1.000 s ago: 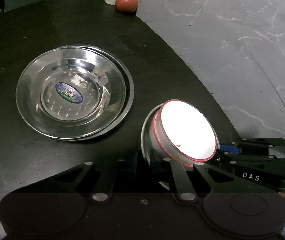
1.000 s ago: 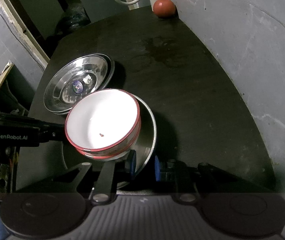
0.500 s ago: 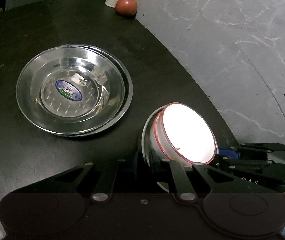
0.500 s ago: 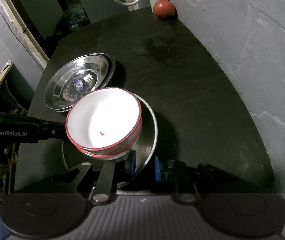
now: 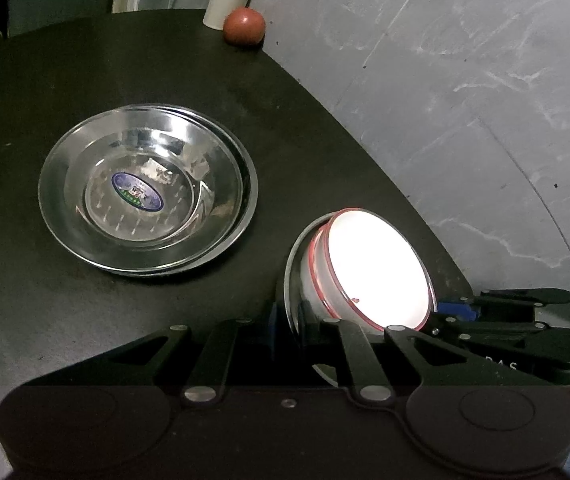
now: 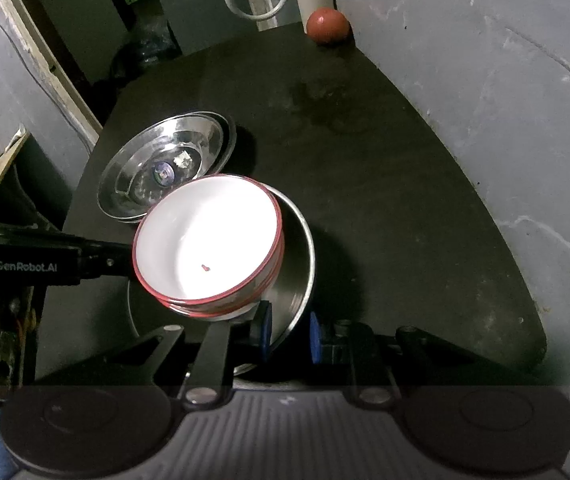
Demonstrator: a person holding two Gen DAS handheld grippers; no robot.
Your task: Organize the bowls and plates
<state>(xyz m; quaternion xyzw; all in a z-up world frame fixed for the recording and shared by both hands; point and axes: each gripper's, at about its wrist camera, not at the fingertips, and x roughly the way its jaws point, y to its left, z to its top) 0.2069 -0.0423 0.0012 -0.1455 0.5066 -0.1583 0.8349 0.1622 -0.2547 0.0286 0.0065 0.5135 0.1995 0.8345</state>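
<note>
Steel plate carrying stacked white bowls, clamped rim-on by left gripper and right gripper, opposite edges; just beside plate stack, toward left gripper's side.

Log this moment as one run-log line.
left gripper: shut on steel plate rim | right gripper: shut on same rim | white bowls: stacked, tilted on plate | steel plate stack: on table

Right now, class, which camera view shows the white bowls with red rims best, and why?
The right wrist view: the white bowls show their whole inside and two stacked red rims, sitting in the steel plate. In the left wrist view the white bowls are glared out and partly hidden behind the fingers.
</note>
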